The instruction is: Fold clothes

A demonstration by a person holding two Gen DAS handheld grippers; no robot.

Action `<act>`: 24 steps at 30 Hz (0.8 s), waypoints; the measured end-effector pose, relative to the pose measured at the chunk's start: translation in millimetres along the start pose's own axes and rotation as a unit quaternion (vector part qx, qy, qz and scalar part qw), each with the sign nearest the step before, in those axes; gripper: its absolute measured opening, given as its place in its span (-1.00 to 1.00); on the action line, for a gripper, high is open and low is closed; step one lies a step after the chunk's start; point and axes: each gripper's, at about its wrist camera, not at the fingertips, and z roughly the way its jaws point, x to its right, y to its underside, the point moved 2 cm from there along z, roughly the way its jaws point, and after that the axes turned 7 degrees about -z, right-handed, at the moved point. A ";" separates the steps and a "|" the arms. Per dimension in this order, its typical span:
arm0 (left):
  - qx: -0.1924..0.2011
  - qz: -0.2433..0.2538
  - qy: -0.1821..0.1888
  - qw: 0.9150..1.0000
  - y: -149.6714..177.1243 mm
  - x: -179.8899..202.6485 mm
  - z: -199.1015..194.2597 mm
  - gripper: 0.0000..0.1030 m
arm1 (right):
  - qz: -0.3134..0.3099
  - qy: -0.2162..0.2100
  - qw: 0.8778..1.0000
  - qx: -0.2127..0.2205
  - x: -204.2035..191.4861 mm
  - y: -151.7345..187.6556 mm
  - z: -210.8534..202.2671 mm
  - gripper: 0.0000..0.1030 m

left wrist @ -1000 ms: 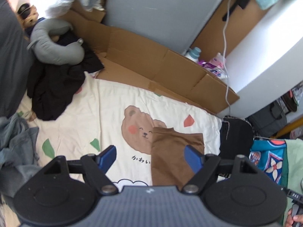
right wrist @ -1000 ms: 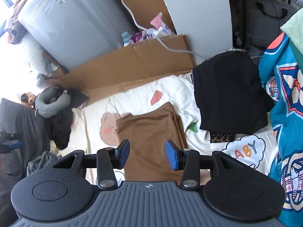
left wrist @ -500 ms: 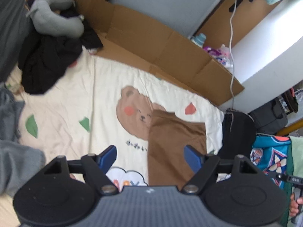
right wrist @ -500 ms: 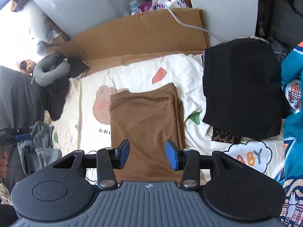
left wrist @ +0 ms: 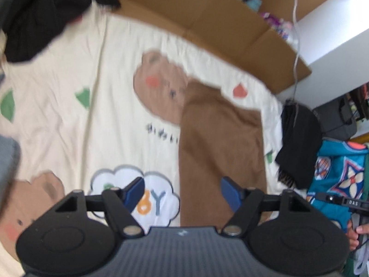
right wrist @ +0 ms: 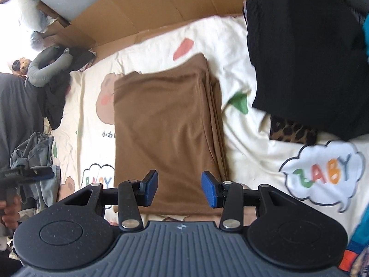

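Left gripper [left wrist: 182, 192] jaws just narrowing — empty, right gripper [right wrist: 179, 189] part-open, empty

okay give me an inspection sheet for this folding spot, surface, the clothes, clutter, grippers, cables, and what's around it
Surface: cream bear-print blanket, lightly wrinkled.
Job's things: brown garment folded into a rectangle, lying flat on the blanket; folded black garment to its right, on a leopard-print piece.
Clutter: grey neck pillow on dark clothes; denim heap at the left edge.
Grippers: left gripper jaws have just been closing, nothing between them; right gripper open above the brown garment's near edge, not touching.
Cables: white cable hanging by the wall.
Surroundings: flattened cardboard along the blanket's far edge.
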 end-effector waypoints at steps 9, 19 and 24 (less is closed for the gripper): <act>-0.049 -0.009 0.025 0.998 25.1 -11.6 71.4 0.15 | 0.028 0.007 0.999 0.033 37.5 35.5 48.4 -0.06; -0.107 -0.008 0.063 0.992 47.5 -22.8 137.5 0.08 | 0.031 0.016 0.999 0.034 59.3 58.4 91.4 -0.07; -0.126 0.007 0.065 0.990 59.4 -24.4 164.3 0.08 | 0.025 0.020 0.999 0.021 69.0 62.8 98.2 -0.11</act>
